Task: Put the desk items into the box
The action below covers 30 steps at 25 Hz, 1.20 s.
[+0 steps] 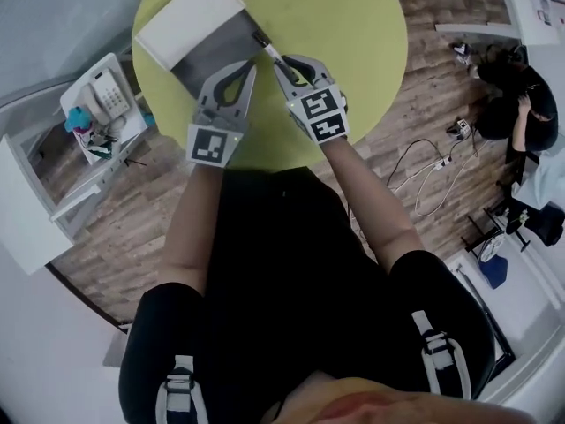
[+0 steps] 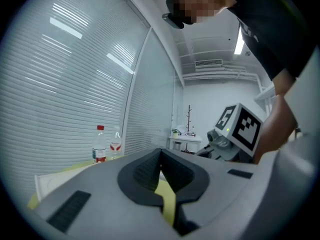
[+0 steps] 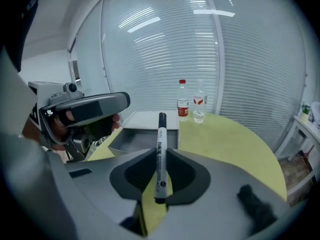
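Observation:
A grey open box [image 1: 210, 49] with its white lid [image 1: 189, 14] folded back sits at the left of the round yellow-green table [image 1: 353, 34]. My right gripper [image 1: 281, 67] is shut on a white marker with a black cap [image 1: 265, 46], whose tip reaches over the box's near right corner. In the right gripper view the marker [image 3: 160, 149] stands upright between the pads, with the box [image 3: 145, 135] just beyond it. My left gripper [image 1: 250, 67] hovers beside the right one at the box's near edge. Its jaws [image 2: 160, 156] are shut with nothing in them.
Two water bottles [image 3: 183, 105] [image 3: 199, 107] stand at the table's far edge. A white side shelf with a telephone [image 1: 106, 100] is left of the table. Cables [image 1: 433, 166] lie on the wooden floor to the right, near a seated person [image 1: 530, 104].

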### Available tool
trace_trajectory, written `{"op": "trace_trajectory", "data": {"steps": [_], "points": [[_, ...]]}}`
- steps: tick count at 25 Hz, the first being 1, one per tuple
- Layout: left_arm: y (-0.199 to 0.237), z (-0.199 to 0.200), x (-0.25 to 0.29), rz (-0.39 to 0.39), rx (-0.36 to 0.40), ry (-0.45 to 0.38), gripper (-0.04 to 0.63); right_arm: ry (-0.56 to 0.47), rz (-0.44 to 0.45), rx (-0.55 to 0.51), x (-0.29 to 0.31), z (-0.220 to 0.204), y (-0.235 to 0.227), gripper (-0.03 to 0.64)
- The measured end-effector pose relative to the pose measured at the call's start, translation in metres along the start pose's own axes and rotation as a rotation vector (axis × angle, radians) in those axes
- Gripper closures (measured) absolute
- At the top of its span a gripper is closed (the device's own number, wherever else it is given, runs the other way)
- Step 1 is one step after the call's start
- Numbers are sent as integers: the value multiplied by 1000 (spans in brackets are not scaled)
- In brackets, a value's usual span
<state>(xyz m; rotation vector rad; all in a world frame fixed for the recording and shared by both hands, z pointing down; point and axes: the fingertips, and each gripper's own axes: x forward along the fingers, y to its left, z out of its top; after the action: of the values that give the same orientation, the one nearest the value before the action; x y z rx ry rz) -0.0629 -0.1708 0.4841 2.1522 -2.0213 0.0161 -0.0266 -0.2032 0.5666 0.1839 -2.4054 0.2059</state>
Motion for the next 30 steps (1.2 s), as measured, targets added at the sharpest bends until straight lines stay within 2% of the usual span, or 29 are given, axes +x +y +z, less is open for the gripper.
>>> {"op": "trace_trajectory", "data": {"steps": [5,12,17,22,30], "points": [[27,-8,-33,140,-8,-13,583,17,97,-114,23,7,28,546],[66,-28,-73,271,-31,-10,583,48,202,-304,63,22,64,546],[88,-40,-85,316,-39,-10,583,90,239,-438,90,22,78,546],[106,-51,-91,344,-39,-7,583,119,280,-507,112,19,91,546],[128,-60,-98,380,-42,-5,583,192,339,-687,140,10,103,546]]}}
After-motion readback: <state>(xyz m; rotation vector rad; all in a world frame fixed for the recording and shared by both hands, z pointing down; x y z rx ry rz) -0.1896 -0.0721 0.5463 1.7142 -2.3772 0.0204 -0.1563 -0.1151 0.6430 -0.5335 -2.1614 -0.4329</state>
